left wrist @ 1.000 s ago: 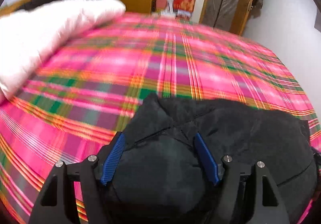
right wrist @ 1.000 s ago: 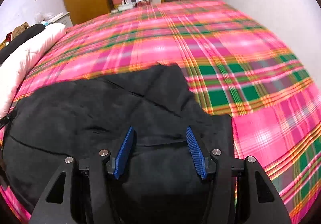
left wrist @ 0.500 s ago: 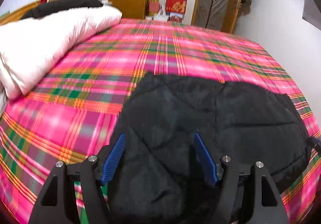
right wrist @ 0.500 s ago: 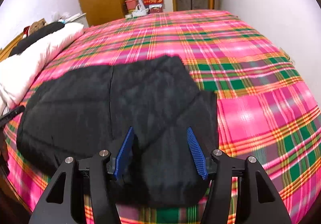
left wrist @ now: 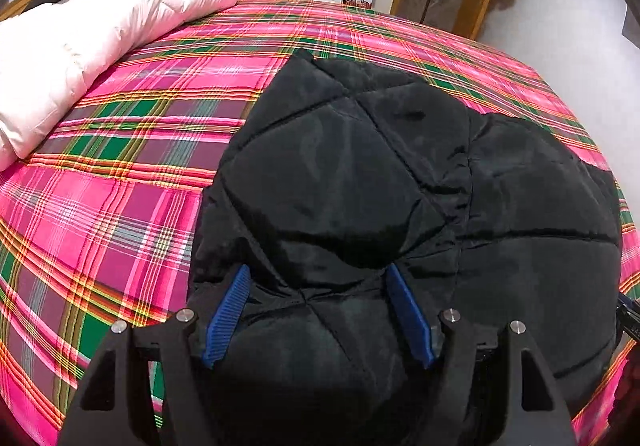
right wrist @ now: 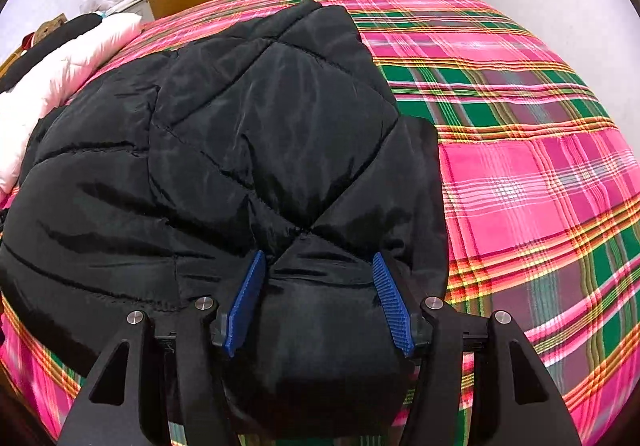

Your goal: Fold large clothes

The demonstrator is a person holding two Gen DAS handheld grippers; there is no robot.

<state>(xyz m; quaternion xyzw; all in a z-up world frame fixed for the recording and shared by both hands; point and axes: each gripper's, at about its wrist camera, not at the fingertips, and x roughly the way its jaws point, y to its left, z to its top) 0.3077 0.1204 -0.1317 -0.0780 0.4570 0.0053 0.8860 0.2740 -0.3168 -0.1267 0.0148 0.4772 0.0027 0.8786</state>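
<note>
Black quilted jacket (left wrist: pixel 400 182) lies bunched on the plaid bed (left wrist: pixel 120 174) near its front edge, a white duvet (left wrist: pixel 80 46) along the bed's left side, while left gripper (left wrist: pixel 318 310) and right gripper (right wrist: pixel 318 302) each clamp its padded fold

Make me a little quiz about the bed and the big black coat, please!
1. True or false: the black coat lies on a plain blue sheet.
2. What do the left gripper and the right gripper each have bunched between their blue pads?
3. Seen from the left wrist, the white duvet is: A) left of the coat, B) on top of it, C) right of it.

Key: 1 false, the bedspread is pink and green plaid; 2 the coat's padded fabric; 3 A.
</note>
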